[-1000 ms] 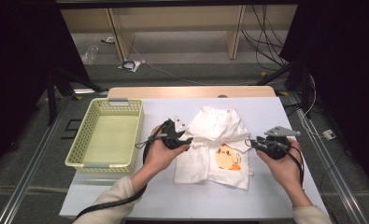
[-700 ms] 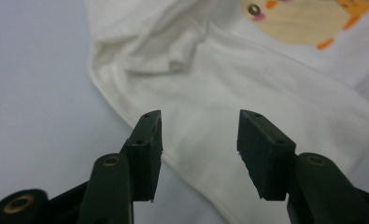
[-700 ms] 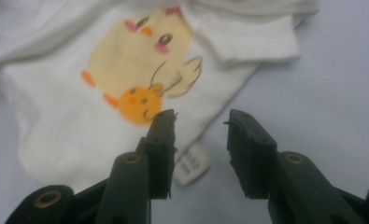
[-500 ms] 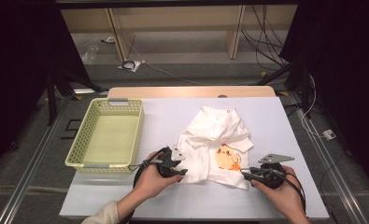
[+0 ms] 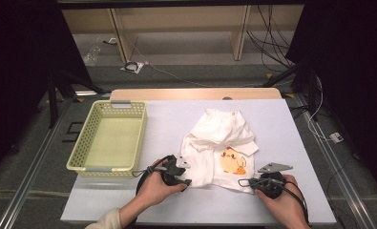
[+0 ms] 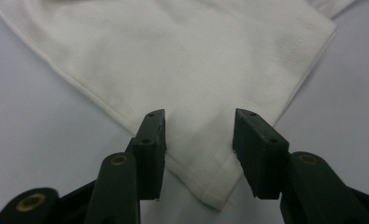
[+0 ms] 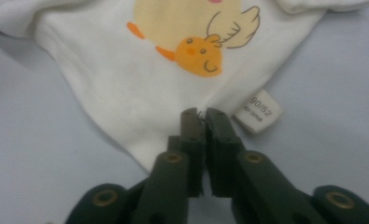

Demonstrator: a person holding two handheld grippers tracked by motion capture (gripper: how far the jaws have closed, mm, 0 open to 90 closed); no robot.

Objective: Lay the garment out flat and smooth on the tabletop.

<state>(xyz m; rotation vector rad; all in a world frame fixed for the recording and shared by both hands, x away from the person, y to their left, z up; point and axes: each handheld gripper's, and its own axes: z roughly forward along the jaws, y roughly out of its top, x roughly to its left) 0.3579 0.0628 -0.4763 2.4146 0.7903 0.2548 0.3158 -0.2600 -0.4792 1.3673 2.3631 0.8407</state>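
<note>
White baby shirt point(image 5: 219, 148) lying flat on the pale surface point(image 5: 167, 210), chick print facing up, hem toward both claws. Left claw point(image 6: 198, 140) released, jaws just closing in, straddling the shirt's near-left corner without pressing it. Right claw point(image 7: 200, 123) clenched on the shirt's near-right hem corner, having just snapped together; size label point(image 7: 258, 111) just beside it. Yellow basket point(image 5: 109, 138) well off beyond the left claw.

White baby top point(image 5: 219, 143) w/ chick print lies mid-table point(image 5: 176, 114). Left gripper point(image 5: 183, 179) at its 7 o'clock corner, right gripper point(image 5: 247, 182) at 5 o'clock corner. Yellow basket point(image 5: 81, 152) sits at 9 o'clock, apart.
</note>
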